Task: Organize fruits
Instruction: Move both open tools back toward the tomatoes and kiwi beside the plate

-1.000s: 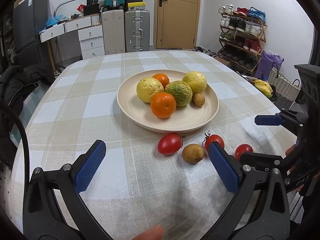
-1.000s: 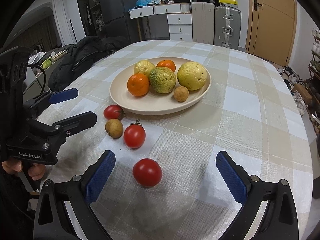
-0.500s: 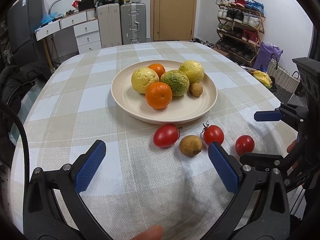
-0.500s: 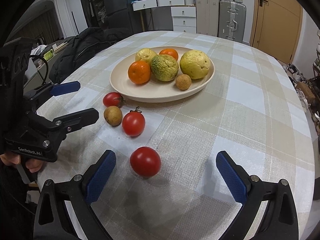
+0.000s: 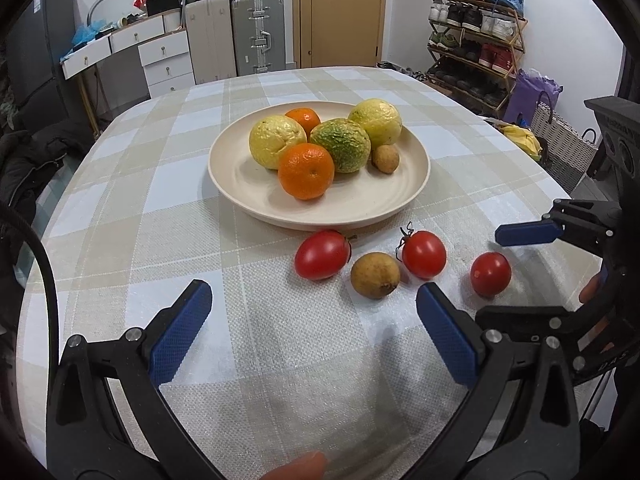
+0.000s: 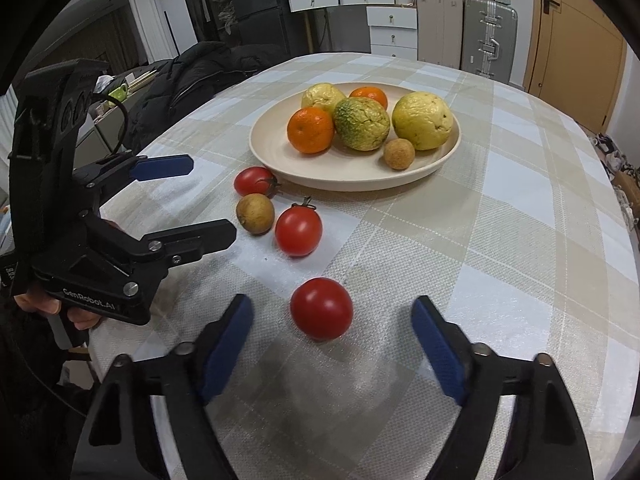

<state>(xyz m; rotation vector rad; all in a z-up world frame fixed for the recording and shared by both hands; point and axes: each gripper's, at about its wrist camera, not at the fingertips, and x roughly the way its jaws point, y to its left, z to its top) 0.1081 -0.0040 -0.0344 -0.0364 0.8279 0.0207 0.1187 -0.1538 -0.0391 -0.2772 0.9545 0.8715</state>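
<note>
A beige plate (image 5: 248, 204) (image 6: 276, 164) holds two oranges, three wrinkled yellow and green fruits and a small brown one. In front of it on the checked cloth lie three tomatoes and a brown round fruit (image 5: 375, 275) (image 6: 255, 208). My right gripper (image 6: 332, 316) has the nearest tomato (image 6: 321, 308) (image 5: 490, 273) between its blue pads. Its jaws are closing, with gaps still on both sides of that tomato. My left gripper (image 5: 314, 296) (image 6: 212, 200) stands open and holds nothing, just short of another tomato (image 5: 322, 255).
The table's rounded edge runs close at the lower right (image 6: 600, 360). A black jacket (image 6: 192, 76) lies on a seat by the table's left side. Suitcases (image 5: 256, 32), drawers and a shoe rack (image 5: 476, 32) stand along the walls.
The right gripper's jaws have come closer together on either side of the nearest tomato. Both views have tilted a little. No fruit has moved.
</note>
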